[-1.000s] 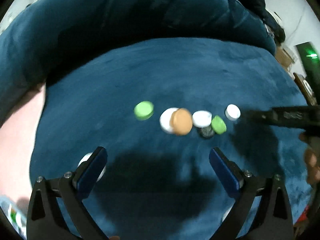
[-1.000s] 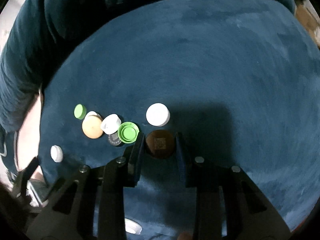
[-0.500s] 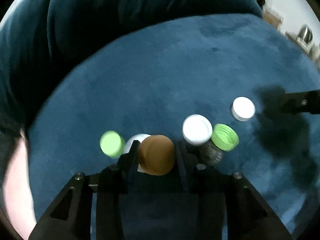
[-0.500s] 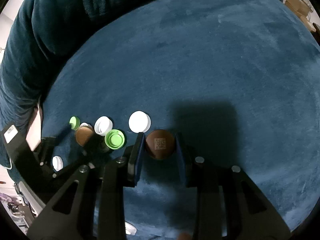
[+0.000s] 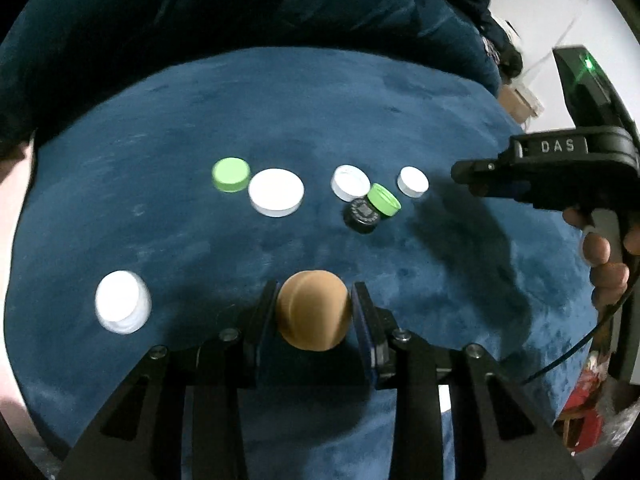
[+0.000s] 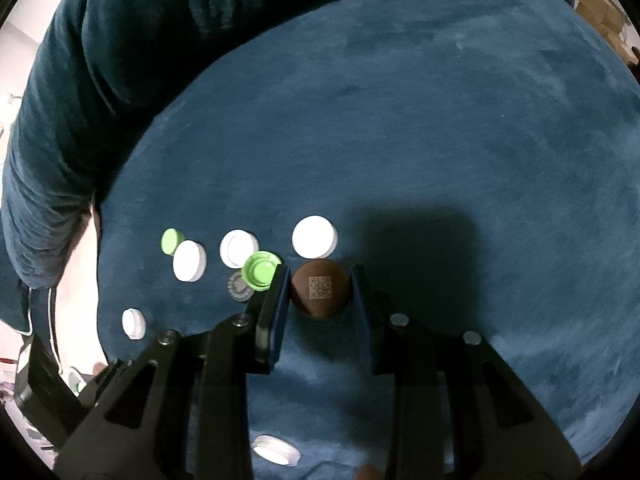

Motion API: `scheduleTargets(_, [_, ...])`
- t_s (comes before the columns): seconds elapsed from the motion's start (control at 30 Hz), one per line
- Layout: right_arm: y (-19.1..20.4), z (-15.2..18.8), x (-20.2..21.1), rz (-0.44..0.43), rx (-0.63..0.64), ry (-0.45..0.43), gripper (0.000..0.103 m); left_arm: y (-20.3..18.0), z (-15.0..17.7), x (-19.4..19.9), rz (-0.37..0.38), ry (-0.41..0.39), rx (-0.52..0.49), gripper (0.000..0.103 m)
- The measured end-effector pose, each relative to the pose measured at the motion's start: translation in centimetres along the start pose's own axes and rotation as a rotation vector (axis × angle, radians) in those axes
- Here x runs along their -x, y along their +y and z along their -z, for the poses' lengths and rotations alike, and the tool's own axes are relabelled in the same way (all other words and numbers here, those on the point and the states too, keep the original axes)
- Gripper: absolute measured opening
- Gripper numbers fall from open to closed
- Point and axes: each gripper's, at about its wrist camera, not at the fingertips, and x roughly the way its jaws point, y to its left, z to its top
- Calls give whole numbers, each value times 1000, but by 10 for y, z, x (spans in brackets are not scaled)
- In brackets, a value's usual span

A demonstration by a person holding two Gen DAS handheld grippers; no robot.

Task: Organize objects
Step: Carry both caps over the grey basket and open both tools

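The job is only partly done. Each hand has one cap picked up, and most caps still lie loose on the blue cushion (image 5: 360, 112).

The left tongs (image 5: 314, 312) are clenched on a tan cap (image 5: 312, 314), held up above the cushion. The right tongs (image 6: 320, 292) are clenched on a brown cap (image 6: 320, 289) with a little square code on top. It sits right beside the group, close to the open green cap (image 6: 260, 271).

Still lying on the cushion are a closed green cap (image 5: 231, 175), a big white cap (image 5: 276, 192), a hollow white cap (image 5: 351, 182), the open green cap leaning on a black cap (image 5: 362, 216), and a small white cap (image 5: 413, 181). One more white cap (image 5: 122, 307) lies off by itself on the left. I think these still need sorting, but I cannot tell where they should go.

A second ago the left tongs were wide open and the tan cap lay on top of the big white cap. Half a second ago they closed on it there. Now the tan cap is lifted away and the big white cap shows whole. The right tongs hold the brown cap just as before.
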Motion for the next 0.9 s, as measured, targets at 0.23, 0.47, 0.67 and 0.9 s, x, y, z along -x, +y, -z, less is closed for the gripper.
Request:
scheduleTargets(0.23, [35,18,16,-80,42,7,31,33,15,71,-44,-92,112,37])
scheduleTargets(0.47, [107,47,33,-219,154,35,31,93,52,181,-159,-269,299,37])
scheduleTargets(0.67, [212,106,45,-341,402,86,31,163,128,257,-350,-372,563,37])
scheduleTargets(0.9, [308,193,36,-479,653,232,31,219,177,268,-317,-376,774,37])
